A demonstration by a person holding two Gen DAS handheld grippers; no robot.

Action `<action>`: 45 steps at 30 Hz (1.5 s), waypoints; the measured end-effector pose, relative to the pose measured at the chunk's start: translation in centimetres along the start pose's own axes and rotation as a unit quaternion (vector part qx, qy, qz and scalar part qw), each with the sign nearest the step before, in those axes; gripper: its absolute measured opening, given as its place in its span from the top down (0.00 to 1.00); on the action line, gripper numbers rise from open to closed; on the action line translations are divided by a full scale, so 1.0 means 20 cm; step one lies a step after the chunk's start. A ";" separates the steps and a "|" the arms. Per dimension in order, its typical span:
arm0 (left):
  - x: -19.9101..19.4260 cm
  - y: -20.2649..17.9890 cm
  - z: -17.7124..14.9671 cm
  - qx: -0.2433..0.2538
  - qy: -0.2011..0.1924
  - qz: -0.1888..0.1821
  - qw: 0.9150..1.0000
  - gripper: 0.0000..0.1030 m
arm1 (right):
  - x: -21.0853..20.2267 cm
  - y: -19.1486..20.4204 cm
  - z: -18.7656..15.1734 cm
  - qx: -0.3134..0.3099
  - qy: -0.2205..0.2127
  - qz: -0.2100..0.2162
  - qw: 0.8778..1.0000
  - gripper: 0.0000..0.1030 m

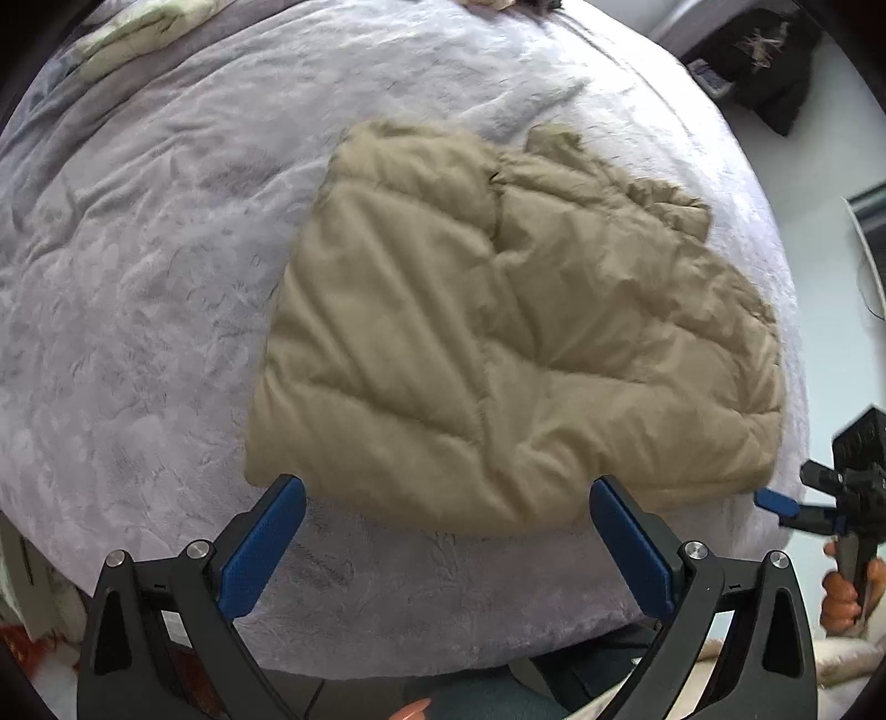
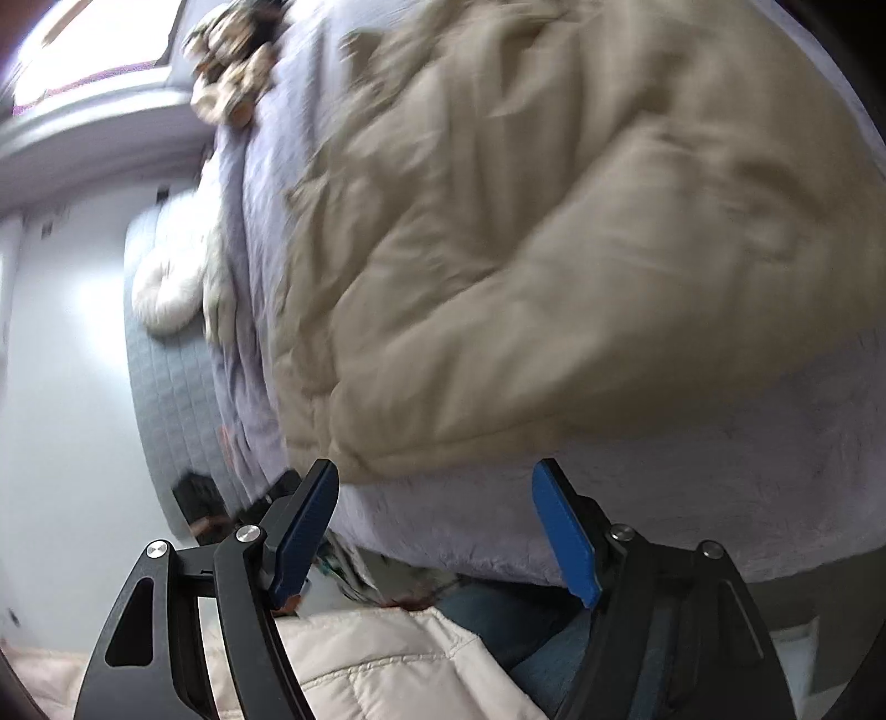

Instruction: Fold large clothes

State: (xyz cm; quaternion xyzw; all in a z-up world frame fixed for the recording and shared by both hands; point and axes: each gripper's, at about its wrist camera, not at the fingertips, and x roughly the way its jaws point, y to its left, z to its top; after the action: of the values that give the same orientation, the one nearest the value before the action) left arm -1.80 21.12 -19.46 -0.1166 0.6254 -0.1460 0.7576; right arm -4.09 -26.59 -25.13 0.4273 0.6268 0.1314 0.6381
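A tan quilted puffer jacket (image 1: 498,332) lies folded into a compact bundle on the lilac bed cover (image 1: 138,277). My left gripper (image 1: 448,498) is open and empty, just short of the jacket's near edge. My right gripper (image 2: 437,487) is open and empty, close to the jacket's near corner (image 2: 554,249); that view is blurred. The right gripper also shows at the right edge of the left wrist view (image 1: 819,509), beside the jacket's right corner.
A pale green folded cloth (image 1: 133,39) lies at the bed's far left. A cream quilted garment (image 2: 387,664) lies below the bed edge. A grey quilted mattress side (image 2: 166,387) and white pillow (image 2: 171,288) are at the left. Dark clothing (image 1: 764,55) lies on the floor.
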 end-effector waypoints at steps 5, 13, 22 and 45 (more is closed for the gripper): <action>-0.07 0.03 0.10 -0.001 -0.031 0.009 0.999 0.00 | 0.04 0.19 0.03 -0.063 0.002 -0.016 0.998 0.19; 0.07 0.18 0.28 -0.036 -0.024 0.032 0.999 0.00 | 0.06 0.46 0.08 -0.144 -0.075 -0.111 0.980 0.00; 0.26 0.39 0.43 -0.042 0.005 -0.018 0.999 0.00 | 0.21 0.41 0.14 -0.108 -0.033 -0.167 0.980 0.00; 0.80 0.32 0.58 0.022 0.164 -0.318 0.934 0.62 | 0.31 0.47 0.17 -0.137 -0.047 -0.186 0.972 0.00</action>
State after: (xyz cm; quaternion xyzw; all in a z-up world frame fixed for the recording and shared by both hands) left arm 12.91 21.07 -34.25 -0.2670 0.6681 -0.4100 0.5605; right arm 3.61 -17.92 -23.16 0.2170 0.6409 0.0747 0.7325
